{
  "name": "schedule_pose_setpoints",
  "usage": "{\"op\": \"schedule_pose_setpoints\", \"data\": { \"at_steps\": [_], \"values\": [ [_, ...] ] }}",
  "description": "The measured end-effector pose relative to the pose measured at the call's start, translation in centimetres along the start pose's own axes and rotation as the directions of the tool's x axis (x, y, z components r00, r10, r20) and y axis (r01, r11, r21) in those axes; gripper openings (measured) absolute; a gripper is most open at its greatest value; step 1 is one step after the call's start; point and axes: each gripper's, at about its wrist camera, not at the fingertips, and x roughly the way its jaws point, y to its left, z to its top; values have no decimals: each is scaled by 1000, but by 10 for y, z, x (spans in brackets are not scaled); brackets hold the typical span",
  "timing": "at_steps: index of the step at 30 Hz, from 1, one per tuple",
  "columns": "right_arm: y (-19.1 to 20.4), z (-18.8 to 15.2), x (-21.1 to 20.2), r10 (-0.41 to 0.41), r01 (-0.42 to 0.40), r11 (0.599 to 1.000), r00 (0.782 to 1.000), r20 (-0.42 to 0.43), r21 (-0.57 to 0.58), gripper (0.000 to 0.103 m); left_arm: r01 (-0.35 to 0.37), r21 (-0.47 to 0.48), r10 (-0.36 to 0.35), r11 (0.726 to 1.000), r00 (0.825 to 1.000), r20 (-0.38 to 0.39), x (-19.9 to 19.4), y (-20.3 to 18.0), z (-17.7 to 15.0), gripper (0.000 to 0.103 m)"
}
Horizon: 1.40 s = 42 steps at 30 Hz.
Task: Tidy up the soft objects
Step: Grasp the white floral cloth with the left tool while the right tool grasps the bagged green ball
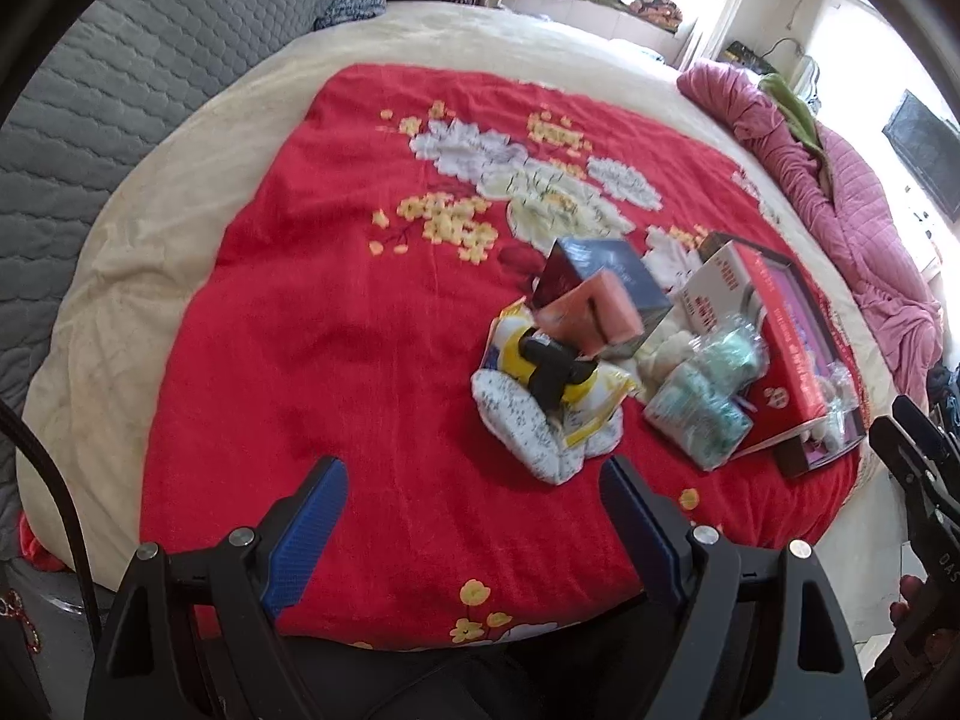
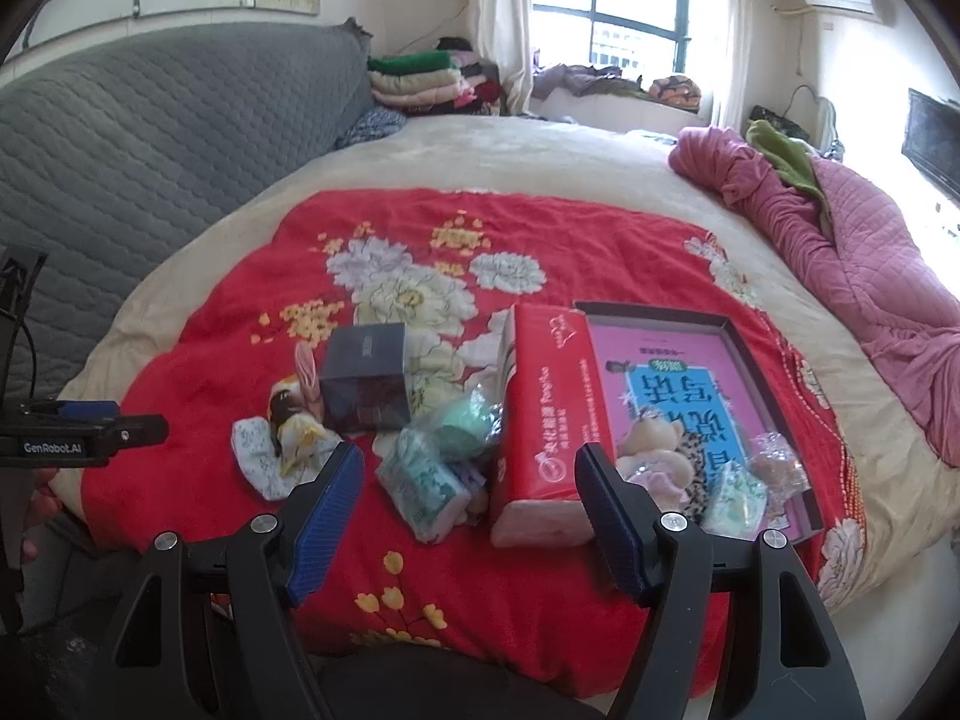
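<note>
1. The bed (image 2: 540, 144) fills both views, a cream cover with a grey quilted headboard (image 2: 150, 138) at ten o'clock in the right wrist view.
2. Across its middle lies the red flowered blanket (image 2: 252, 312), and every task thing sits on it.
3. A rumpled pink quilt (image 2: 870, 276) runs down the bed edge at three o'clock.
4. On the blanket at four o'clock, the shallow open tray (image 2: 744, 330) holds a pink printed sheet, with a pale plush toy (image 2: 648, 444) and small clear packets at its near end.
5. Just beside the tray, at its nine o'clock, the red tissue box (image 2: 552, 408) lies lengthwise, its near end between the right tool's fingers in this view, though nothing touches it.
6. At the box's nine o'clock, the green-and-white tissue packs (image 2: 426, 480) lie in a loose heap.
7. Behind them stands the dark blue box (image 2: 366, 378).
8. At eight o'clock from that box, a yellow-and-black soft toy (image 2: 294, 426) lies on a white spotted cloth (image 2: 258, 456).
9. Right tool (image 2: 471, 480): fingers spread wide, nothing in them, hanging above the near blanket.
10. Left tool (image 1: 474, 480): also spread wide and empty, poised just short of the spotted cloth at its twelve o'clock.
</note>
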Motion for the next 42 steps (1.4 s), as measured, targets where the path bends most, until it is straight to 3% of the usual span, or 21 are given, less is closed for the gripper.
{"op": "schedule_pose_setpoints", "data": {
  "at_steps": [12, 18, 23, 27, 33, 35, 37, 42],
  "values": [
    [4, -4, 45, -19, 18, 1000, 997, -78, -15, 74, 25, -65, -29, 998, 997, -65, 46, 10, 3, 86],
    [4, 2, 75, -29, 28, 1000, 992, -125, -13, 74, 21, -41, -25, 999, 995, -96, 68, 3, 3, 86],
    [18, 12, 104, -128, 113, 988, 981, -147, -104, 74, 40, -46, -45, 998, 993, -107, 78, 2, 4, 86],
    [26, 15, 122, -153, 130, 982, 973, -172, -138, 74, 53, -48, -57, 997, 993, -106, 81, 2, 6, 86],
    [48, 18, 146, -253, 206, 946, 952, -172, -251, 74, 63, -56, -69, 996, 991, -118, 89, 3, 10, 86],
    [56, 16, 153, -310, 247, 915, 936, -165, -319, 71, 65, -61, -72, 996, 990, -120, 92, 4, 11, 86],
    [62, 11, 163, -362, 278, 883, 916, -172, -379, 63, 66, -67, -73, 996, 990, -119, 94, 6, 11, 86],
    [55, 9, 173, -348, 266, 900, 916, -202, -345, 47, 63, -101, -76, 993, 989, -127, 103, 13, 12, 86]
  ]
}}
